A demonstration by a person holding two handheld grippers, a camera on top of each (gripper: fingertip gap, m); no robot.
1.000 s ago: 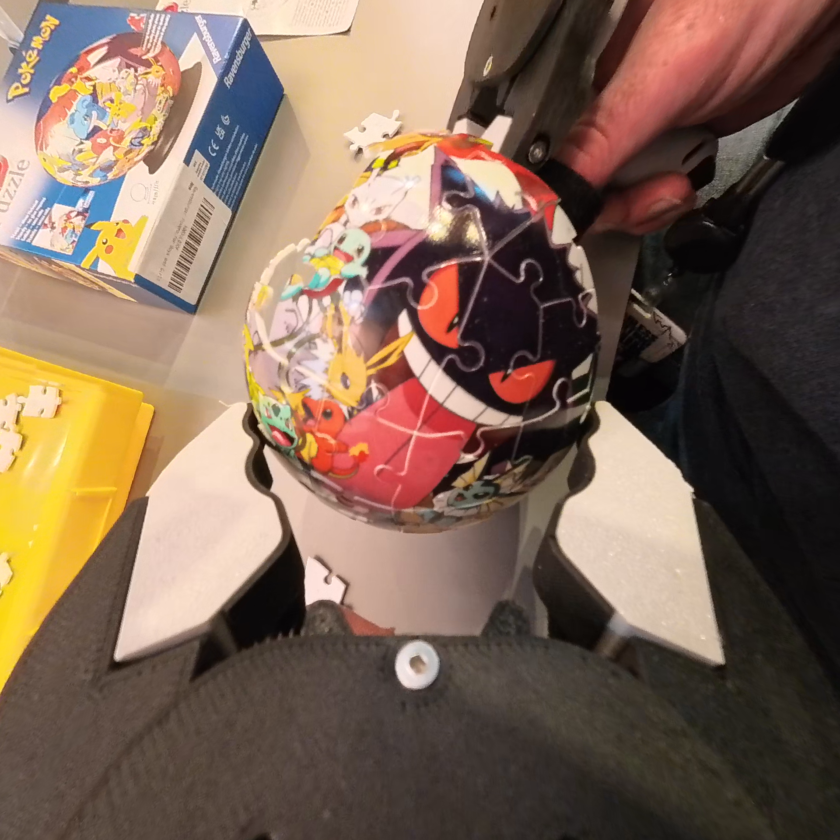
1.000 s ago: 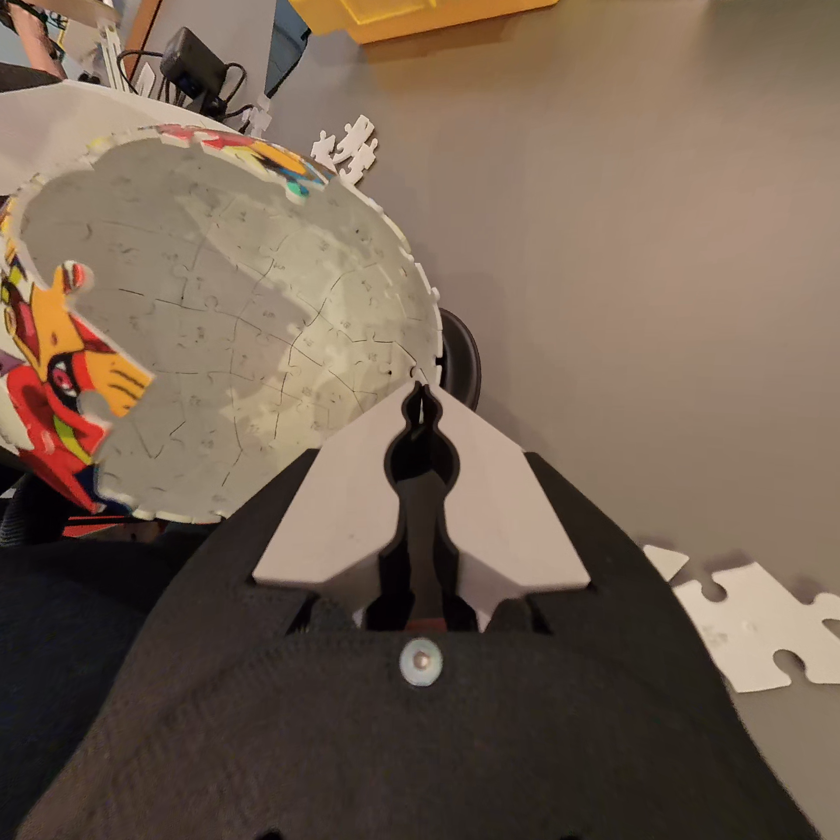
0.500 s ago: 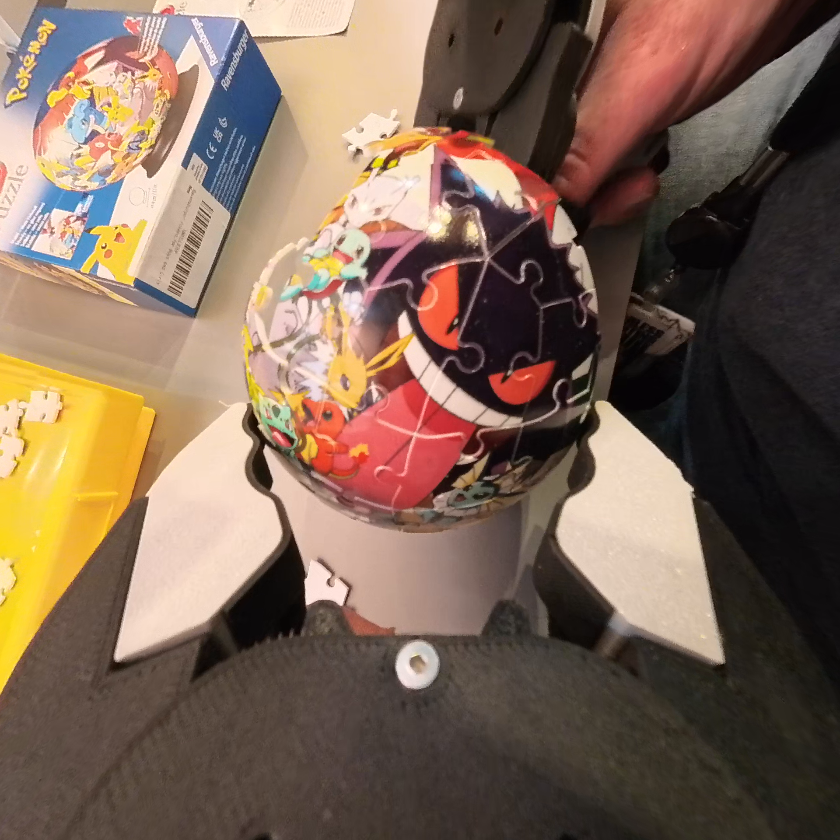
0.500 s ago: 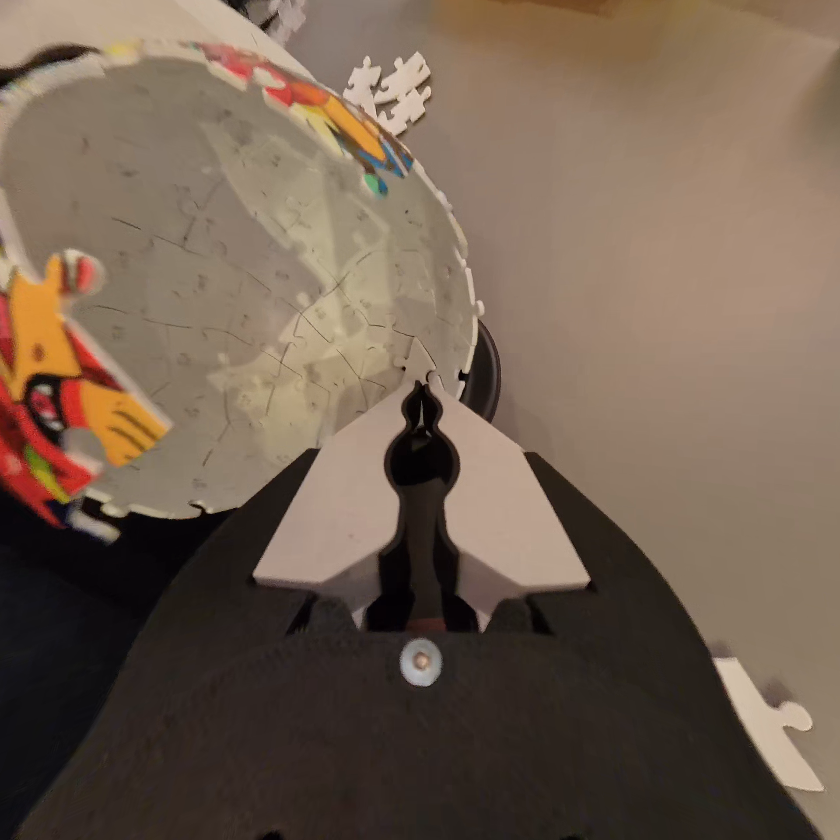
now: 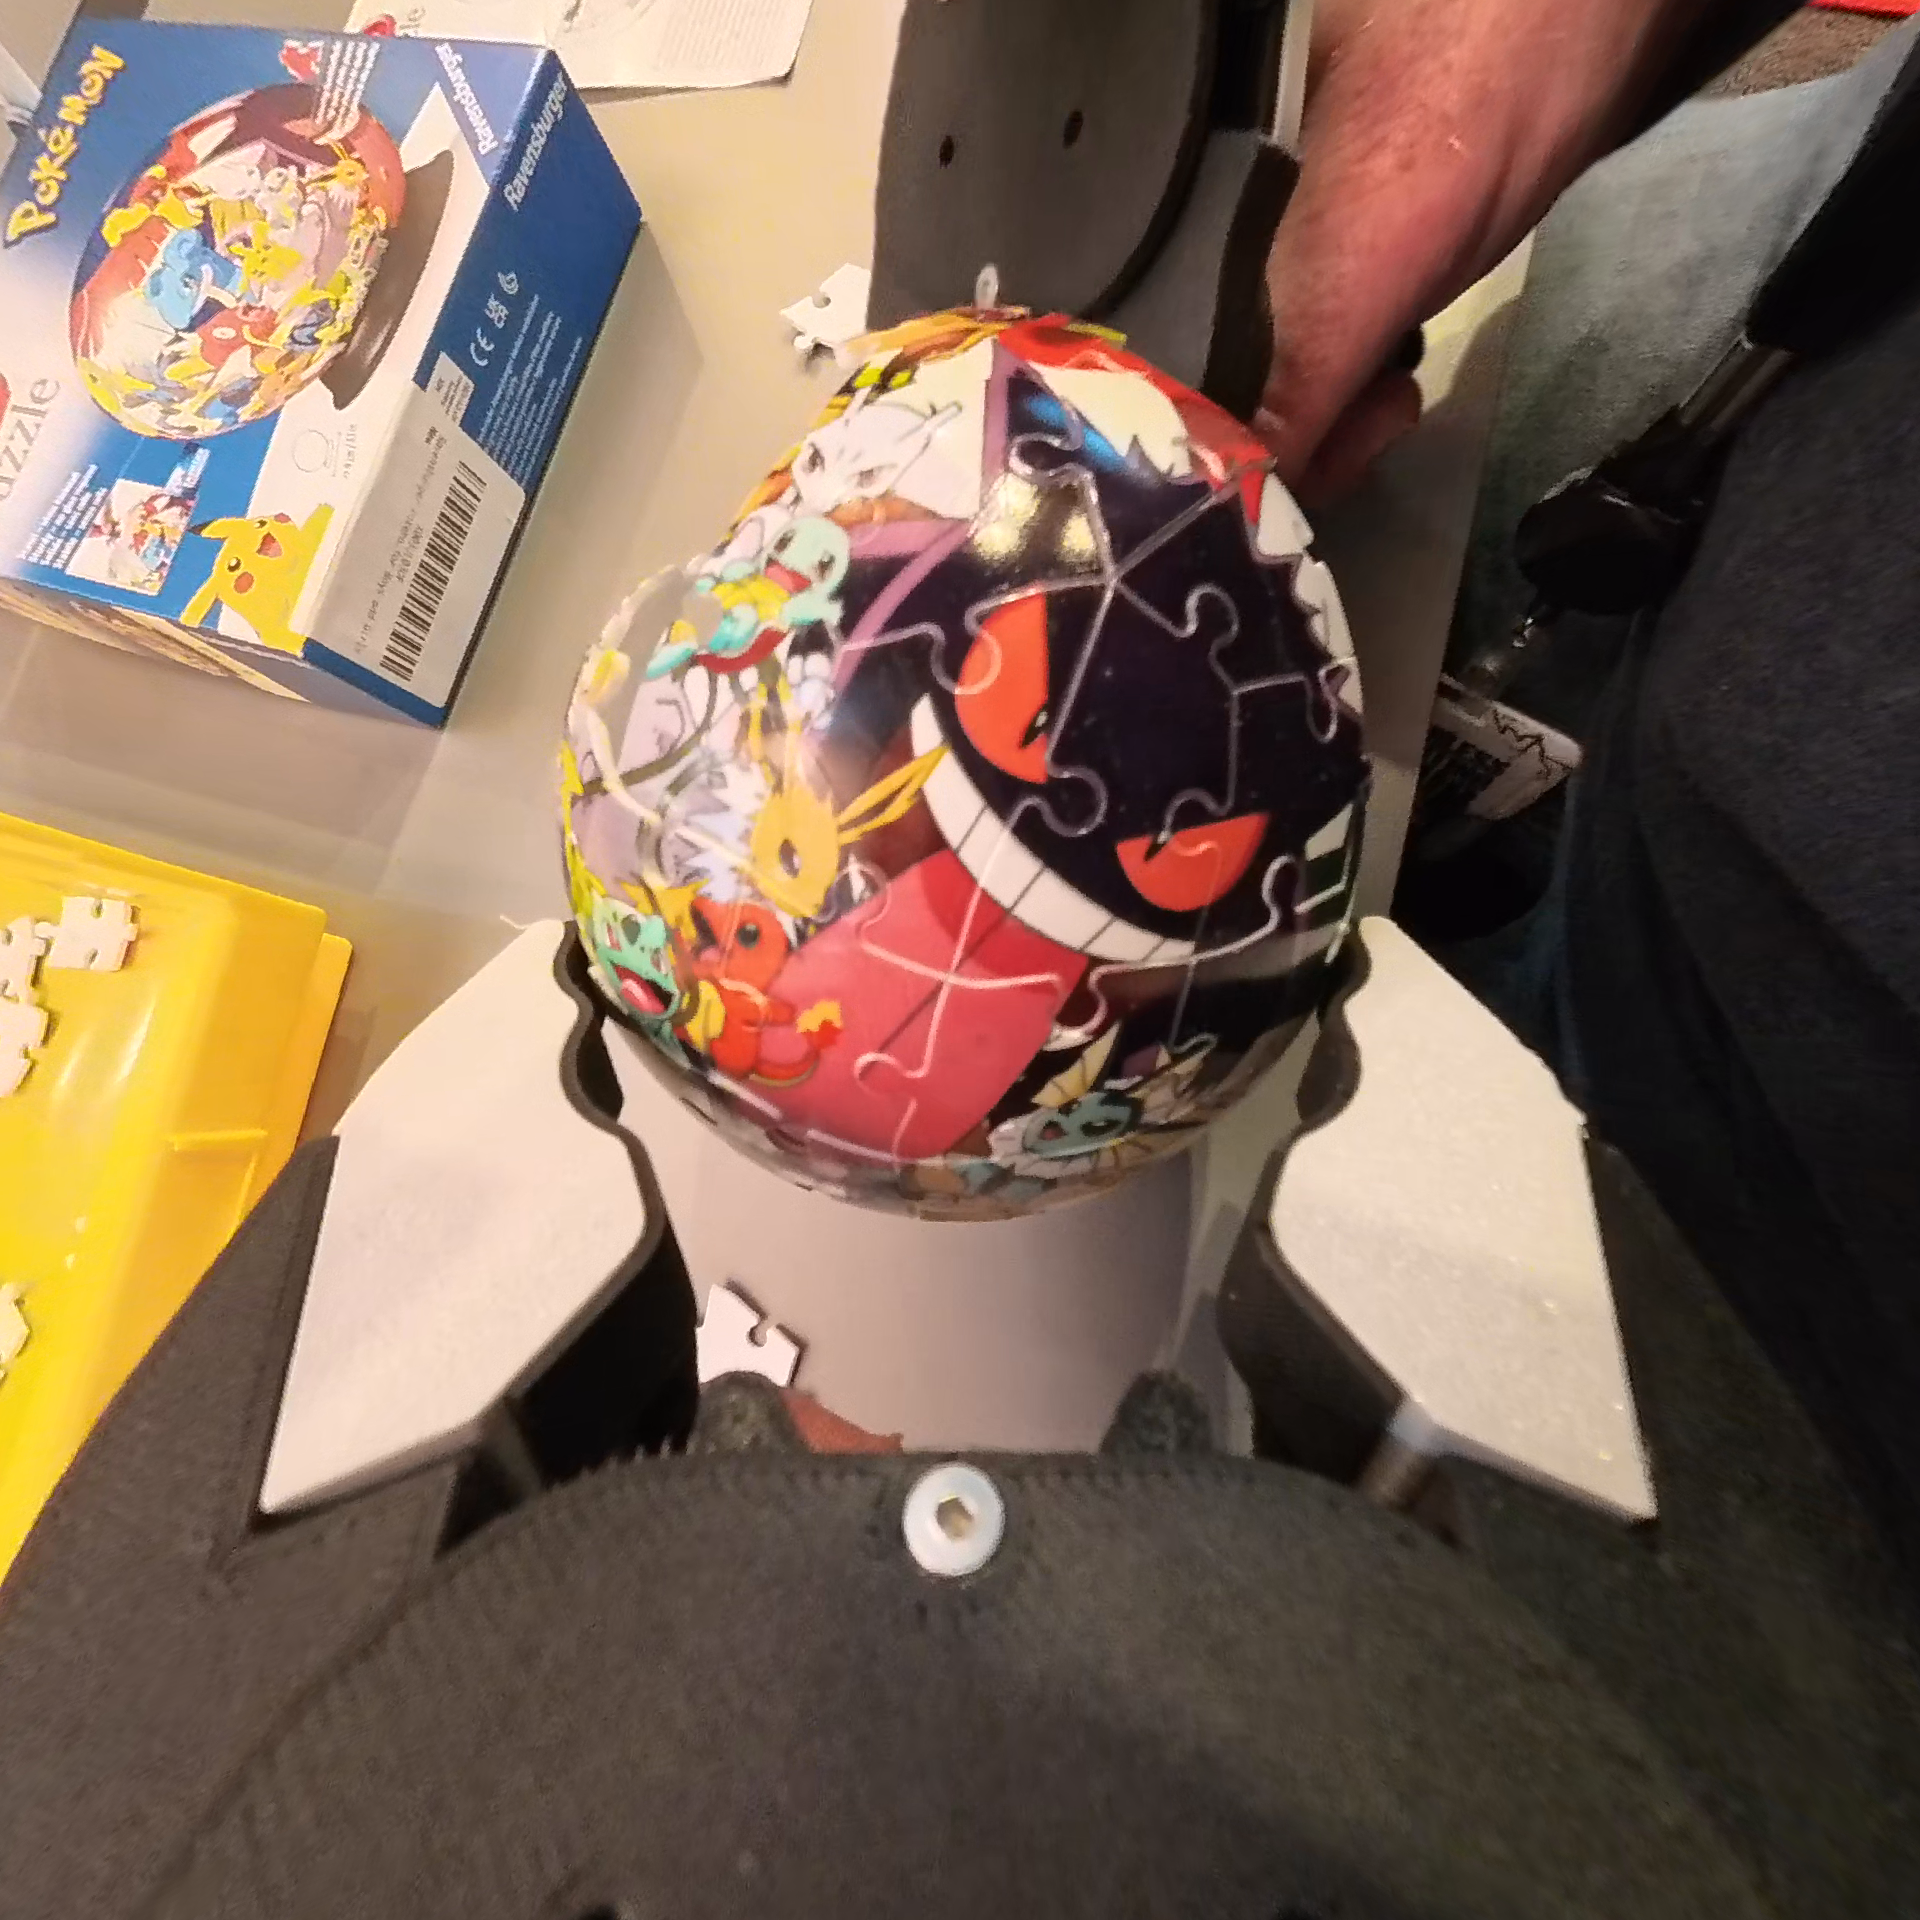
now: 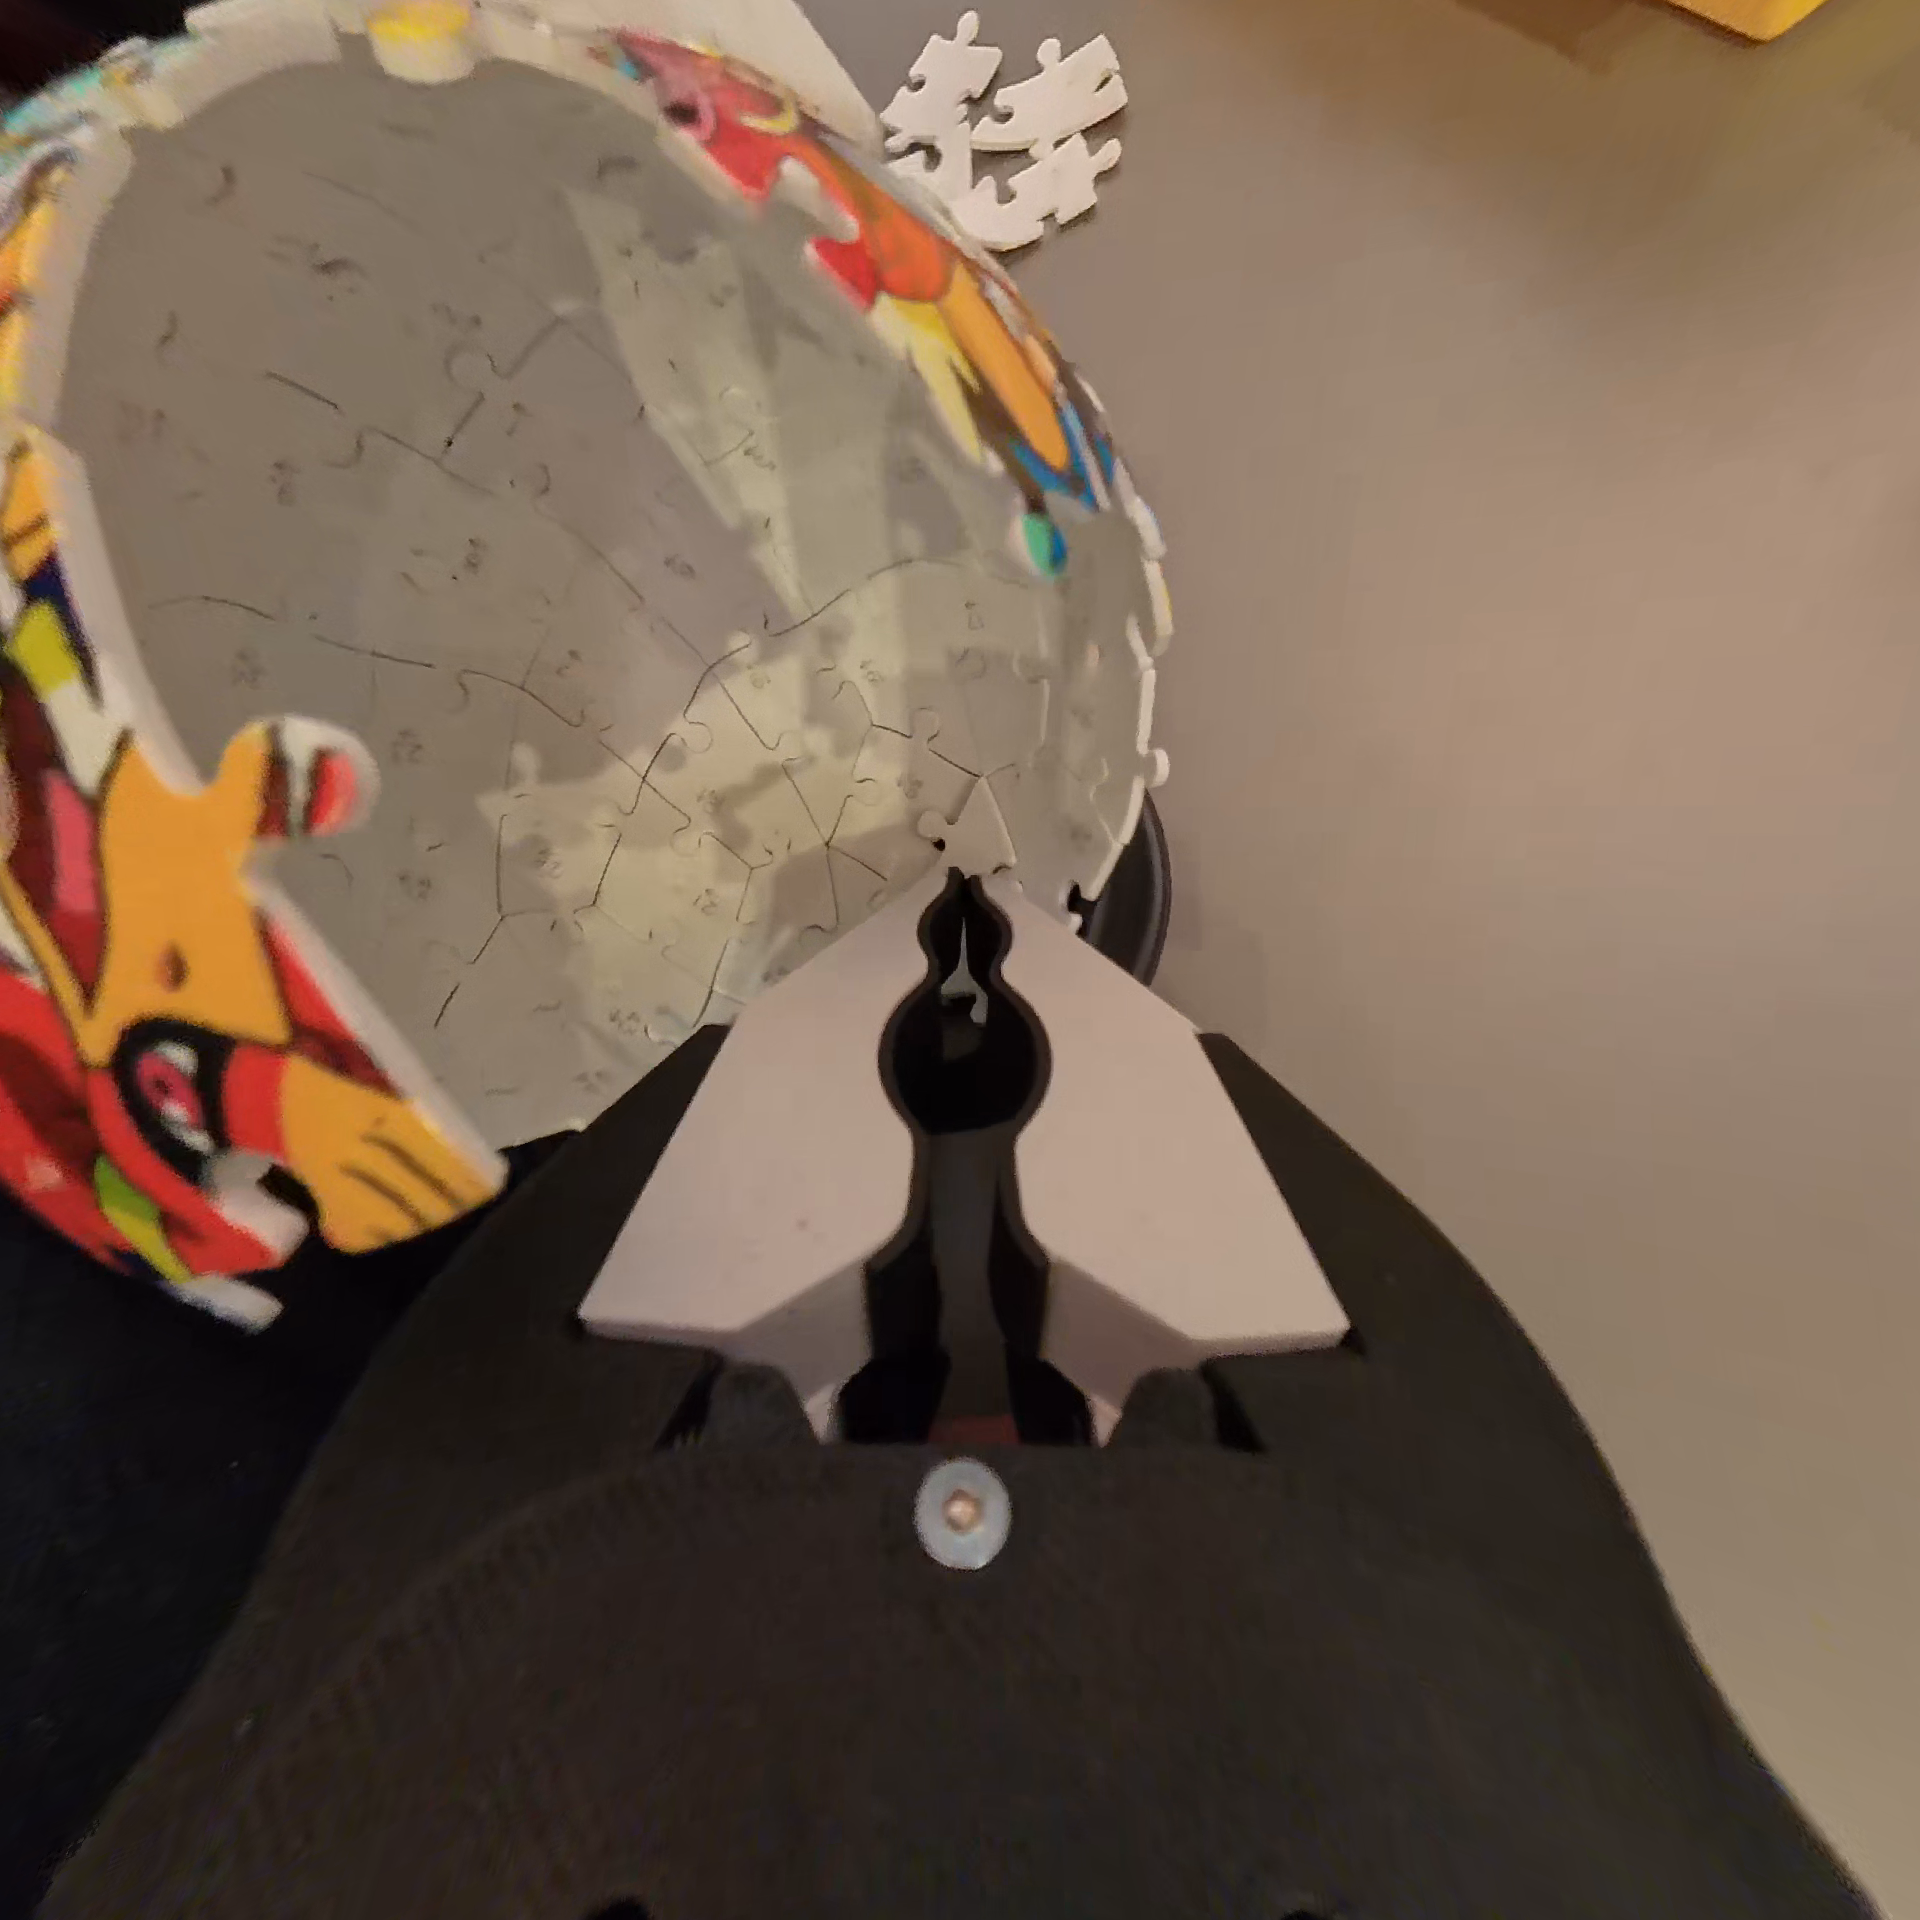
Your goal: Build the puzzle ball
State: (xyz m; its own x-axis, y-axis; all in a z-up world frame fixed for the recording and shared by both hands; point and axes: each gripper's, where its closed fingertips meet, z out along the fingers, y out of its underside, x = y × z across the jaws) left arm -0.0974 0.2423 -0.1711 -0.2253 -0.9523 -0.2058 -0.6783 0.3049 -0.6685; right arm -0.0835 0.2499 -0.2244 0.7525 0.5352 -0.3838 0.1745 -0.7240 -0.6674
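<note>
**Jaws: left spread around the ball, right pinching a piece**

Left gripper (image 5: 961, 935): jaws spread wide, pads touching opposite sides of the puzzle ball (image 5: 966, 769), which is held above the grey table (image 5: 727, 156). Printed side faces this camera. Right gripper (image 6: 964, 878): jaws pressed almost together on a thin white puzzle piece (image 6: 982, 831), its tip at the ball's open rim. Whether the piece is already seated is hard to tell; the view is soft there. From the right wrist view the ball's grey inner shell (image 6: 520, 571) is visible through the open gap. A hand (image 5: 1434, 187) holds the right gripper behind the ball. Blue puzzle box (image 5: 291, 343) upper left; yellow tray (image 5: 156, 1091) with loose white pieces at left; one loose piece (image 5: 748, 1340) on the table under the ball.
</note>
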